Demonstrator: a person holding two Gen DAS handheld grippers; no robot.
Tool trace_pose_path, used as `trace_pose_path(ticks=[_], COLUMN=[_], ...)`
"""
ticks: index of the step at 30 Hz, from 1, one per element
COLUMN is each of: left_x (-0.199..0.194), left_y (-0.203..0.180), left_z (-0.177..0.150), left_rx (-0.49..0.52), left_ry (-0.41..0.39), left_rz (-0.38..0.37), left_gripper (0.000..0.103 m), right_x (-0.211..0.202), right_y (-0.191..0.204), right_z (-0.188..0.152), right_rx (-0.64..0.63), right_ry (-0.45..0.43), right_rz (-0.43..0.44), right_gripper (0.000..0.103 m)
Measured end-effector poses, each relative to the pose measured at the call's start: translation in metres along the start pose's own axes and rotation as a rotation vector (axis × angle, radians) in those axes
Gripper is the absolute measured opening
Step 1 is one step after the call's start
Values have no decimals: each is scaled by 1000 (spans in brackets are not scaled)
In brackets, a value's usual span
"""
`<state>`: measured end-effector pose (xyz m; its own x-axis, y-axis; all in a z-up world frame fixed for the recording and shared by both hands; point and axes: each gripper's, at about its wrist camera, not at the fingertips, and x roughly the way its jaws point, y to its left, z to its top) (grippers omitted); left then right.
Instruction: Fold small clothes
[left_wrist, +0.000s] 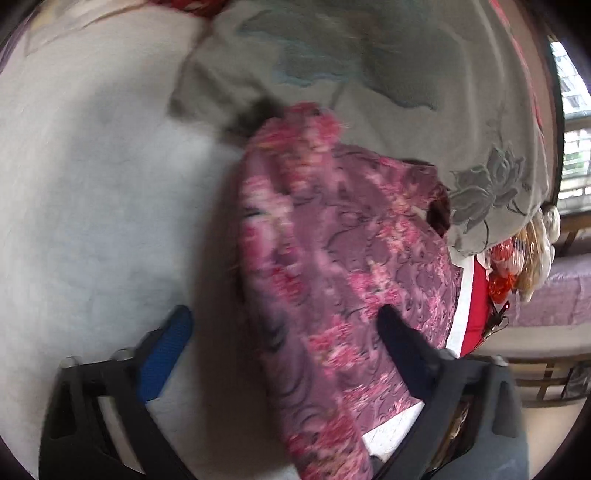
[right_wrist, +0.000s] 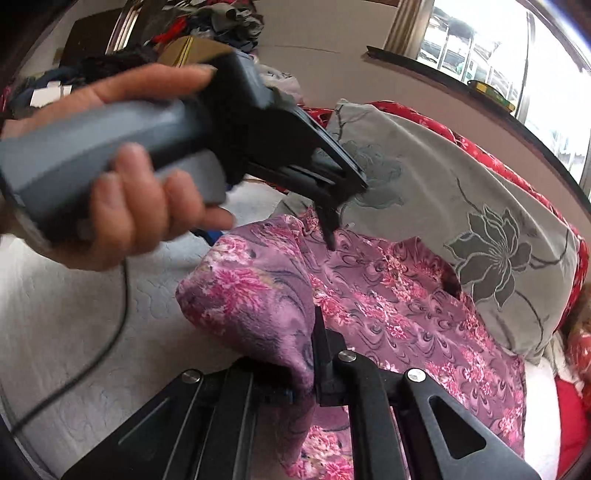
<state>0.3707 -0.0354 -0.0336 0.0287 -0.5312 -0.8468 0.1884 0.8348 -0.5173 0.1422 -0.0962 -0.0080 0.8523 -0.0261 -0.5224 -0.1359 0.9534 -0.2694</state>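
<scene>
Right wrist: right gripper (right_wrist: 314, 373) clamping garment (right_wrist: 388, 306)

No readable text, label, brand, number or sign anywhere in either view.

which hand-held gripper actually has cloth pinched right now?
The right hand-held gripper: its jaws are shut on a fold of the purple floral garment. The left hand-held gripper is open, jaws straddling the cloth without pressing it.
</scene>
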Motion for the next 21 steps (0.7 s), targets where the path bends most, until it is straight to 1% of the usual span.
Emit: trace_pose_path(ticks=[1,2,3,4,6,10,18,21], left_x=[4,6,9,10,5,-8,-24,-24], left_y=[-7,-13,-17,-21,-27,-44,-96,-122], left_z=[1,1,0,0,-2,-9,-22,-31], left_rx=[19,31,38,46,54,57,100,123], left_ry=[5,15,26,27,0,-45,-93,-108], left_rz=[0,9,24,37,50,28,40,50], left_gripper=[59,34,16,15,13,12,12,11], right_x=[-2,-3,-5,-6,-9,-22,-55,-67], right_y=[0,-3,-4,-6,-12,-26,-61,-76], right_z=[0,-1,-1,-1,-2,-3,-6,-10], right_rx=[5,14,25,35,60,115,240,295], right_ry=[-3,-6,-8,-9,-10,-25,-63,-74], right_rz=[2,4,6,8,15,23,35,38], right_gripper=[6,6,6,6,6,6,6,6])
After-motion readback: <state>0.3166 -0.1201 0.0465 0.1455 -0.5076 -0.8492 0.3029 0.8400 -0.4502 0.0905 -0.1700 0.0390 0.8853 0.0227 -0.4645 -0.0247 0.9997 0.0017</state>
